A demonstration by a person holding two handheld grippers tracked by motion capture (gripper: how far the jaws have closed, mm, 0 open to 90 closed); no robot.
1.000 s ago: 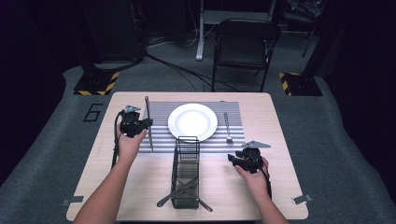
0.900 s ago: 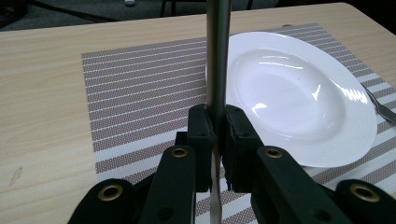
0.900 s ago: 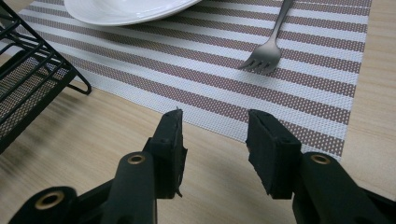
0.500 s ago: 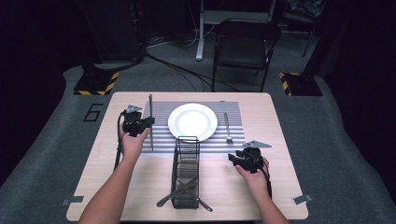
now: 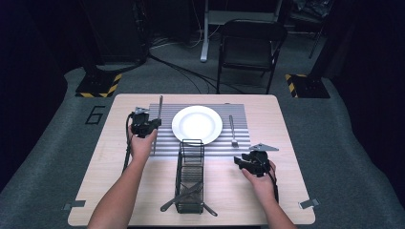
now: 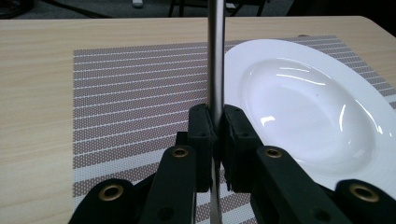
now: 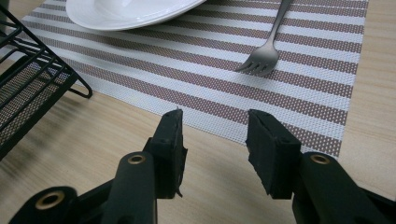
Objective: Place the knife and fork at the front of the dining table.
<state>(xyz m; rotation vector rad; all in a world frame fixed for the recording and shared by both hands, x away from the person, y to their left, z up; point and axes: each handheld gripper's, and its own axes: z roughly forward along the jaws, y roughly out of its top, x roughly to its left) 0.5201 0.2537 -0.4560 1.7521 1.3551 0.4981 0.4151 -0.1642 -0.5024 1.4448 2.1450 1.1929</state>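
**Laying the knife beside the plate**

The left gripper (image 5: pixel 152 120) is clamping a knife (image 6: pixel 215 56) over the mat (image 6: pixel 140 93), just left of the plate (image 6: pixel 336 154). Lower it flat, parallel to the rim, before letting go. The right gripper (image 7: pixel 214 135) is idling with jaws apart and empty near the fork (image 7: pixel 266 46).

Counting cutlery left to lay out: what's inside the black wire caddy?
In the high view the black wire caddy holds a few utensils at its near end, handles poking out through the mesh on both sides. How many, and which kinds, the wires hide.
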